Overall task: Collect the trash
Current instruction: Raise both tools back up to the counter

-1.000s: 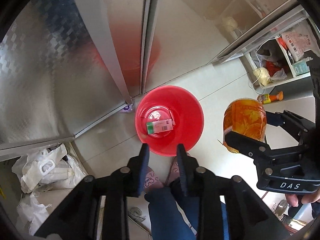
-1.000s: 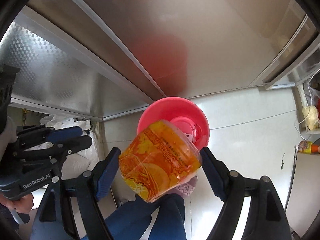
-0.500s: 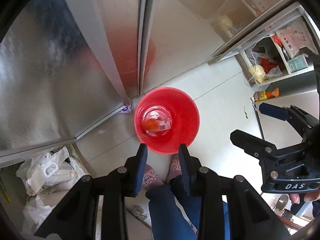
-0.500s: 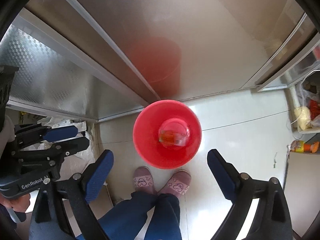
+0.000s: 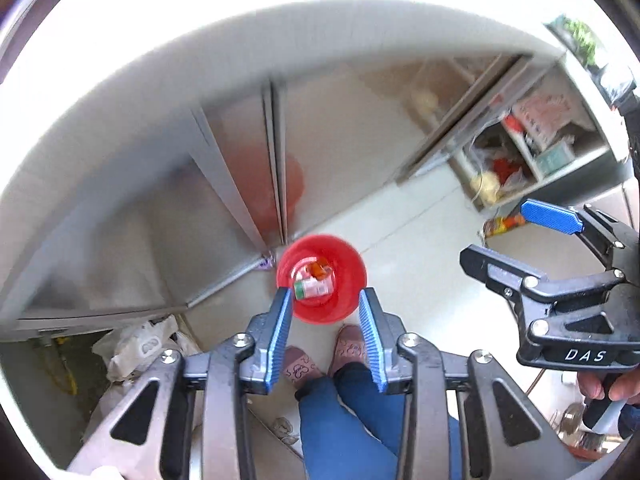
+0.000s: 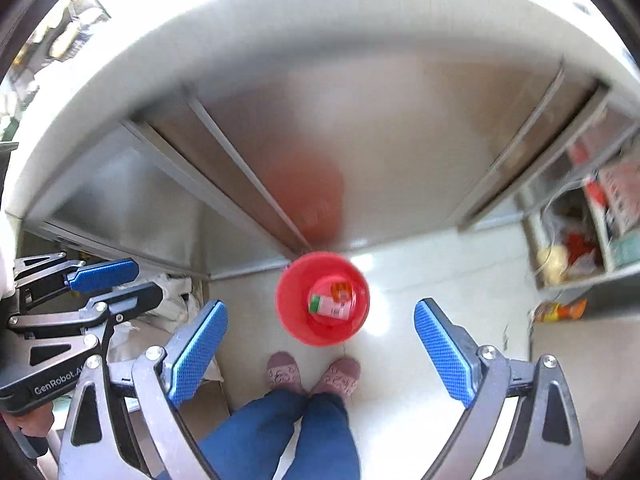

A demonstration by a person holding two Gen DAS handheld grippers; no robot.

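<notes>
One red bucket (image 6: 322, 298) stands on the floor (image 6: 448, 272). Inside the bucket lie two pieces of trash: one pink carton (image 6: 329, 305) with a green end, and one orange wrapper (image 6: 341, 290) touching it. Two slippered feet (image 6: 312, 372) stand just beside the bucket, on the side away from the metal cabinet (image 6: 360, 152). Two grippers hang above the bucket, one left gripper (image 5: 325, 330) and one right gripper (image 6: 320, 354), each with two blue-padded jaws and nothing between them.

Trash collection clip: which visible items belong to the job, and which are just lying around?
Job:
red bin
carton inside it
orange wrapper inside it

Lying about:
white bags
shelf clutter
orange bottle on the floor
</notes>
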